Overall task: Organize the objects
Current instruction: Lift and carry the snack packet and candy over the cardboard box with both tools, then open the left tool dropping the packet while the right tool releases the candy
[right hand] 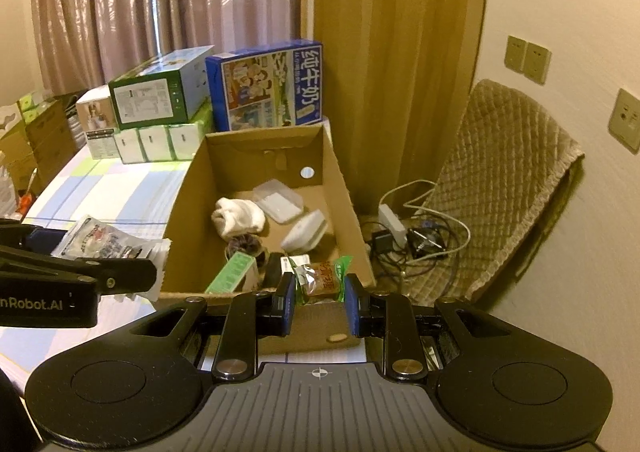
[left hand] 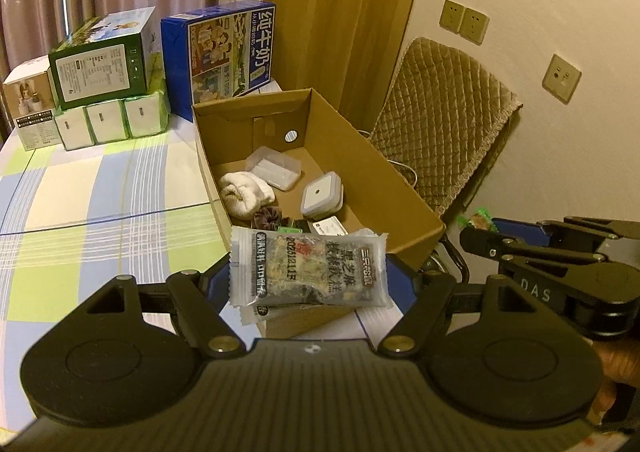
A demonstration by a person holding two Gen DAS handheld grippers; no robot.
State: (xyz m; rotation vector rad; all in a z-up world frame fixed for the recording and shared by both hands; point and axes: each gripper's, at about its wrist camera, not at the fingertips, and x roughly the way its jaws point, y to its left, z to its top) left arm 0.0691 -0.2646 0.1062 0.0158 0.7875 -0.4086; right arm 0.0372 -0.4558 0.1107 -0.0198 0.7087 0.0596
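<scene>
— Above the cardboard box's (right hand: 256, 155) near edge, both grippers held snacks: left gripper (left hand: 310, 284) clamped on two stacked clear packets (left hand: 308, 272), right gripper (right hand: 319, 292) pinching a green-edged snack (right hand: 320, 278).
— Probably carry each farther over the box before releasing.

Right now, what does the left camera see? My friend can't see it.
The left tongs hold a snack packet by an open cardboard box with a rolled towel inside.

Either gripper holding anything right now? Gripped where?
Both. Left gripper clamps the clear snack packets across their short ends. Right gripper pinches a small green-edged snack packet by its two sides.
</scene>
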